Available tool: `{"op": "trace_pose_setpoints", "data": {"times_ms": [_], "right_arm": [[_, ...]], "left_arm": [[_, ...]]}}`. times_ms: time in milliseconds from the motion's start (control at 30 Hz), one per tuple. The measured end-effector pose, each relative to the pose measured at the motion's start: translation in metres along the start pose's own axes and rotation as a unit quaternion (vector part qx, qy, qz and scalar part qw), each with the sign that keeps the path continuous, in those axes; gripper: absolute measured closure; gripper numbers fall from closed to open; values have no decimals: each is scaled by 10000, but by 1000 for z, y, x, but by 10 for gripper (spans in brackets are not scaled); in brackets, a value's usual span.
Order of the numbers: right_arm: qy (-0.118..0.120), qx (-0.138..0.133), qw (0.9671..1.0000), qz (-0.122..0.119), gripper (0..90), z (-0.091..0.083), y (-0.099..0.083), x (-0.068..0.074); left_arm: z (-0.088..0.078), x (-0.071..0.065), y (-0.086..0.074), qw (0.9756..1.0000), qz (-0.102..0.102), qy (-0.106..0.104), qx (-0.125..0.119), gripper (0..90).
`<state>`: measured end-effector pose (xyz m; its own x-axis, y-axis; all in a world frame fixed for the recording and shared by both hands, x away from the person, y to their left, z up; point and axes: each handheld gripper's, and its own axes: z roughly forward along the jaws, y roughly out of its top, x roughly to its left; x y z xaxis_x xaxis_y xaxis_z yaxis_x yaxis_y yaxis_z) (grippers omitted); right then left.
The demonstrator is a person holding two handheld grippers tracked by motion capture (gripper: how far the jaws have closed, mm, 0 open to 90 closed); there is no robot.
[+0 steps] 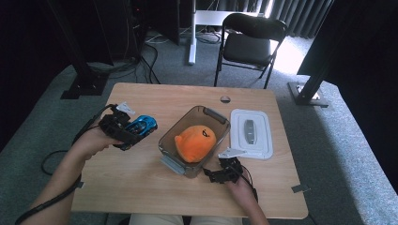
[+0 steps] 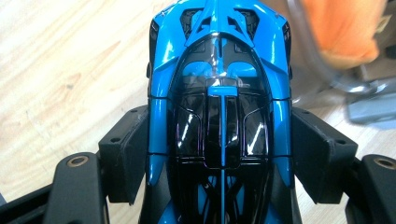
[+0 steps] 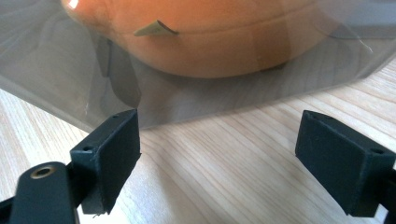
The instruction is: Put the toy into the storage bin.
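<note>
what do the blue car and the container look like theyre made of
Blue car: glossy hard body, likely painted plastic or die-cast metal, with bright reflections on its black canopy. Container: smoky see-through plastic, since the orange plush toy shows through its wall.

The high view looks down from above the near edge of the table (image 1: 141, 187); the left gripper view sits very close over a blue toy car (image 2: 219, 112); the right gripper view looks low and close at the clear box (image 3: 187, 93); all three share that box and its orange soft toy (image 1: 195, 142).
</note>
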<state>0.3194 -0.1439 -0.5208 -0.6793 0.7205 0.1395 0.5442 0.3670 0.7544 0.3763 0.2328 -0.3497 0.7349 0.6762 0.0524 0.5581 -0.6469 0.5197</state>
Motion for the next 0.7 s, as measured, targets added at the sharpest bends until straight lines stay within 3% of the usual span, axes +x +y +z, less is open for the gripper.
{"op": "trace_pose_setpoints", "data": {"times_ms": [233,700], "right_arm": [[52,16,9999,-92,137,5,2,8],[91,81,9997,-209,137,16,11,17]], "left_arm": [[-8,-7,20,9997,197,-112,-114,289],[-11,-21,51,9988,388,-163,-233,288]]}}
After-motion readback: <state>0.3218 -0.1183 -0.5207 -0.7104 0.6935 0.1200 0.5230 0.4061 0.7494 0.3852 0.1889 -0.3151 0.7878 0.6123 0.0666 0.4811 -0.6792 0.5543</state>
